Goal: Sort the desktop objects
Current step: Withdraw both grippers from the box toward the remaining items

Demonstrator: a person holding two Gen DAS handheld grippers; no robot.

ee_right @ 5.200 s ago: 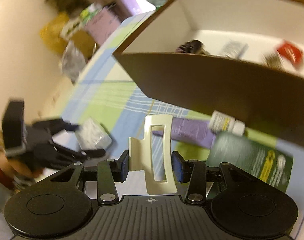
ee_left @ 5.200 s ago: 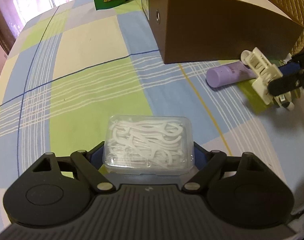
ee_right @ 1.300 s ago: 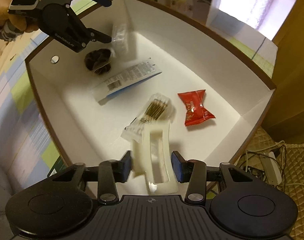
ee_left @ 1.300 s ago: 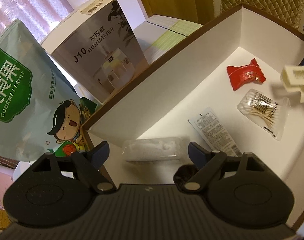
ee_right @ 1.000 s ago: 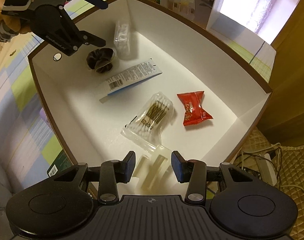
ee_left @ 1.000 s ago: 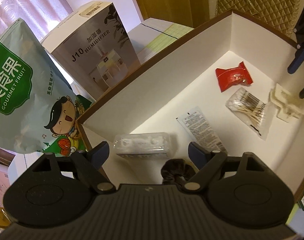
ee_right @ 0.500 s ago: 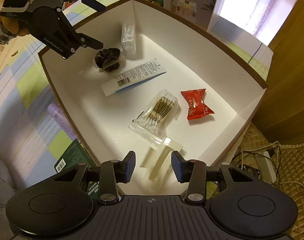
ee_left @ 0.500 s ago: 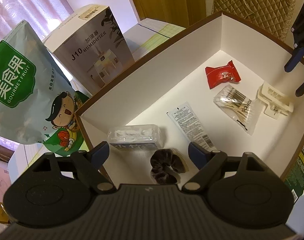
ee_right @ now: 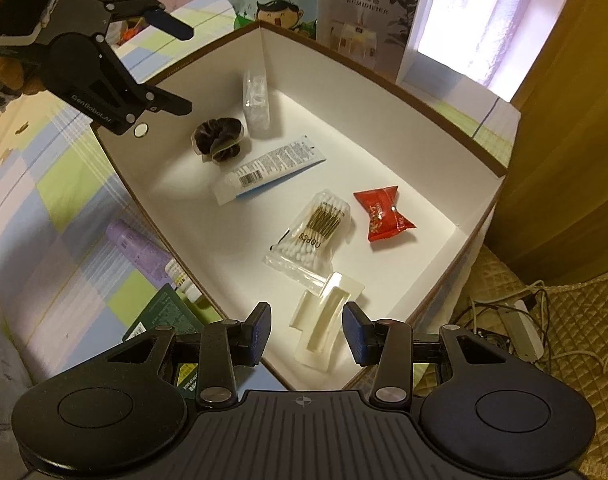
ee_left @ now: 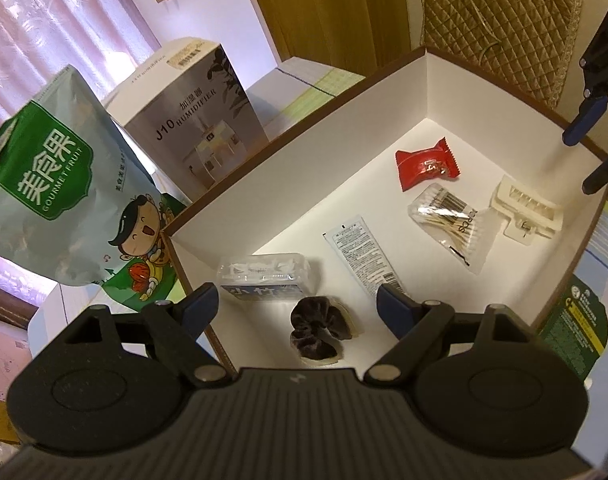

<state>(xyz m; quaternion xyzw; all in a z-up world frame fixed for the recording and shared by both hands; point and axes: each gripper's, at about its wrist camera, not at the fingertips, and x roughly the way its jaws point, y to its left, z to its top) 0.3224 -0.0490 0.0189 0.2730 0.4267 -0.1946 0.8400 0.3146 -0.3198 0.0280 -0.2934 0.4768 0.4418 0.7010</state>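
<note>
with the cream hair clip (ee_right: 323, 320) and floss box (ee_left: 264, 276) lying in the white box (ee_left: 343, 116), both the left gripper (ee_left: 296, 306) and right gripper (ee_right: 305, 330), jaws apart and empty, should clear its walls before reaching for the purple tube (ee_right: 140, 250) outside.

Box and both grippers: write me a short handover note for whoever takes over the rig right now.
Left gripper: open, empty, above the box's near corner.
Right gripper: open, empty, above the hair clip, not touching it.
In the box: floss pick case, dark scrunchie, white tube, cotton swab bag, red candy and the hair clip.
Done: those six are sorted into the box.
Left: on the tablecloth beside the box, a purple tube, a small white bottle and a dark green packet. Probably take these next.
</note>
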